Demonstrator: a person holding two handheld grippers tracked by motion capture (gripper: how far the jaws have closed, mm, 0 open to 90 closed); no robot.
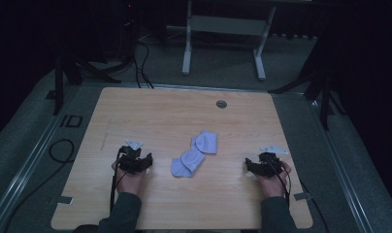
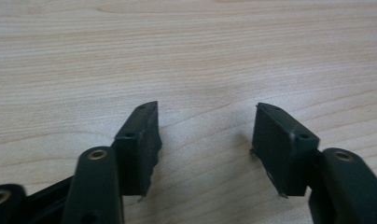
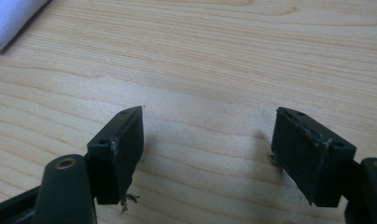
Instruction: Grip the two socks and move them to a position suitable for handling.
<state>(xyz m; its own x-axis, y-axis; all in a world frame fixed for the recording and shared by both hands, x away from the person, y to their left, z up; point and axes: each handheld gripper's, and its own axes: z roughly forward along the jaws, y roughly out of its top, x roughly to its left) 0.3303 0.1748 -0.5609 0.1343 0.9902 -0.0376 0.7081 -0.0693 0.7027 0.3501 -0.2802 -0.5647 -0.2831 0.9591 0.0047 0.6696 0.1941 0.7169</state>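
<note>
While both tools rest low over the counter [image 1: 150, 111], neither has taken hold of anything. The left tool [image 1: 137, 162] sits at the near left, its jaws standing apart over bare wood, as the left gripper view confirms [image 2: 205, 140]. The right tool [image 1: 260, 166] sits at the near right, its jaws likewise spread wide with nothing between them [image 3: 207, 149].

Work items: two pale blue-white socks lie between the tools, near the middle of the counter. The nearer sock [image 1: 187, 163] lies closer to the person; the farther sock [image 1: 205, 142] lies just behind it and slightly to the right. The two touch or overlap at one end; which one lies on top cannot be determined. A corner of pale fabric [image 3: 11, 18] appears at the upper left of the right gripper view and is probably part of one sock.

Step in hand, as judged: the starting or ready position, before the first approach. No grasp has been made.

Next move, as judged: bring one tool inward to the nearer sock, lower the spread jaws over an edge of the fabric, and close on a single layer. Thin cloth lying flat calls for a low approach angle.
</note>
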